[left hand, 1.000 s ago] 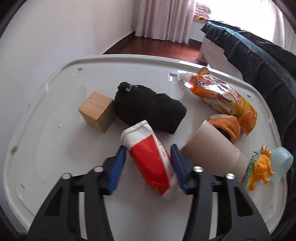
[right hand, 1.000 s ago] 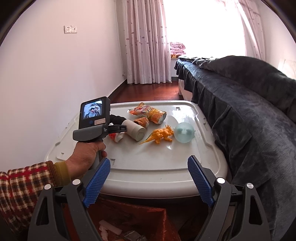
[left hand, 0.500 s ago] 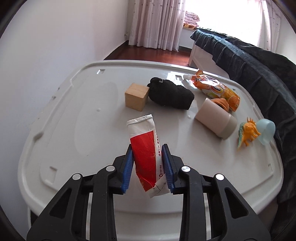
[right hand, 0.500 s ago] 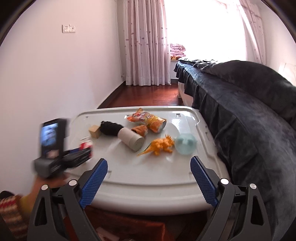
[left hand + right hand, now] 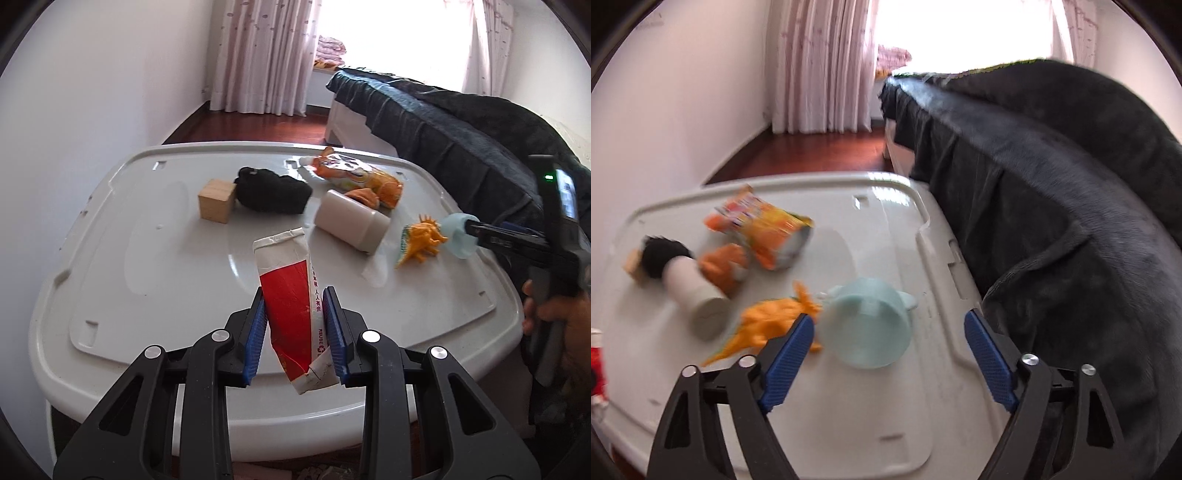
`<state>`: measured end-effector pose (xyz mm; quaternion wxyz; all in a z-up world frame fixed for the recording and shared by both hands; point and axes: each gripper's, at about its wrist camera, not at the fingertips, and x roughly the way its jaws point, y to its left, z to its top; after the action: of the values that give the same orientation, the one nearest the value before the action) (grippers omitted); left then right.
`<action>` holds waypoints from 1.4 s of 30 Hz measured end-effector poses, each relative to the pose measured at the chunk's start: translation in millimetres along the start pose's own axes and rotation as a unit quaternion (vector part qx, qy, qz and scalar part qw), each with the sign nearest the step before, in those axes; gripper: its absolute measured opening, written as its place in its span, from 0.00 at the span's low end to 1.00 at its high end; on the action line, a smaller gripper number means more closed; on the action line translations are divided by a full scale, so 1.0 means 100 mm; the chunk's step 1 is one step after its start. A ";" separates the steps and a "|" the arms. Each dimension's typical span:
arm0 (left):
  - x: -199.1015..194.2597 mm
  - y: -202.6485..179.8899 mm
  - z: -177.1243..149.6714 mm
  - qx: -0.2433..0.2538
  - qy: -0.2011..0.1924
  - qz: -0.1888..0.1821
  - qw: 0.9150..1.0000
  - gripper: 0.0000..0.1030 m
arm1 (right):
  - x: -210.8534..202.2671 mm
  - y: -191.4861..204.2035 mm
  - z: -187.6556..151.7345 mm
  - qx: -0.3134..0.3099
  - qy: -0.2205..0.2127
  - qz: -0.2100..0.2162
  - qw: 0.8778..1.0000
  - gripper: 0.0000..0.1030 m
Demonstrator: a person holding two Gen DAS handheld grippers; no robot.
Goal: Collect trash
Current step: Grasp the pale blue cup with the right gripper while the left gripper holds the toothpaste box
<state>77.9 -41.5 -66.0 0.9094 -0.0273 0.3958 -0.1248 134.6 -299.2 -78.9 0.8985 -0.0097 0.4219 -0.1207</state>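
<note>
My left gripper (image 5: pixel 297 332) is shut on a red and white crumpled carton (image 5: pixel 291 299) and holds it above the near edge of the white table (image 5: pixel 147 266). An orange snack bag (image 5: pixel 354 177) lies at the far side; it also shows in the right wrist view (image 5: pixel 764 229). My right gripper (image 5: pixel 890 354) is open, low over the table, just short of a pale blue cup (image 5: pixel 868 328) lying on its side. The right gripper also appears at the right of the left wrist view (image 5: pixel 476 230).
On the table lie a wooden block (image 5: pixel 217 205), a black cloth (image 5: pixel 273 194), a beige cup on its side (image 5: pixel 351 221), an orange cloth scrap (image 5: pixel 724 266) and an orange toy dinosaur (image 5: pixel 768 325). A dark-covered sofa (image 5: pixel 1052 184) borders the right side.
My left gripper closed on the carton, lifted it and drew it back toward the near edge. My right gripper moved forward over the table toward the blue cup.
</note>
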 end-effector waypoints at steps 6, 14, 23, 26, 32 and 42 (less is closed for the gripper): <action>0.02 -0.07 -0.02 0.000 0.004 -0.018 1.000 0.29 | 0.33 -0.01 0.02 -0.027 0.039 0.000 0.999 0.59; 0.06 -0.13 -0.03 0.004 0.006 -0.025 1.000 0.29 | 0.58 -0.10 0.21 -0.012 0.072 0.029 0.997 0.23; 0.04 -0.14 -0.06 0.008 0.004 -0.025 1.000 0.29 | 0.46 -0.13 0.15 0.000 0.055 0.070 0.996 0.03; 0.03 -0.15 -0.06 0.011 0.002 -0.025 1.000 0.29 | 0.38 -0.13 0.13 0.003 0.041 0.071 0.997 0.03; 0.01 -0.14 -0.05 0.008 0.001 -0.030 1.000 0.29 | 0.12 -0.15 0.12 -0.001 0.010 0.063 0.998 0.03; -0.47 -0.23 -0.23 0.026 -0.008 -0.035 0.999 0.29 | -1.04 -0.04 -0.09 -0.016 -0.049 0.093 0.994 0.03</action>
<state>25.5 -50.6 -45.2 0.9082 -0.0183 0.3834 -0.1667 63.0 -279.3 -5.3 0.9252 0.0087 0.3782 -0.0294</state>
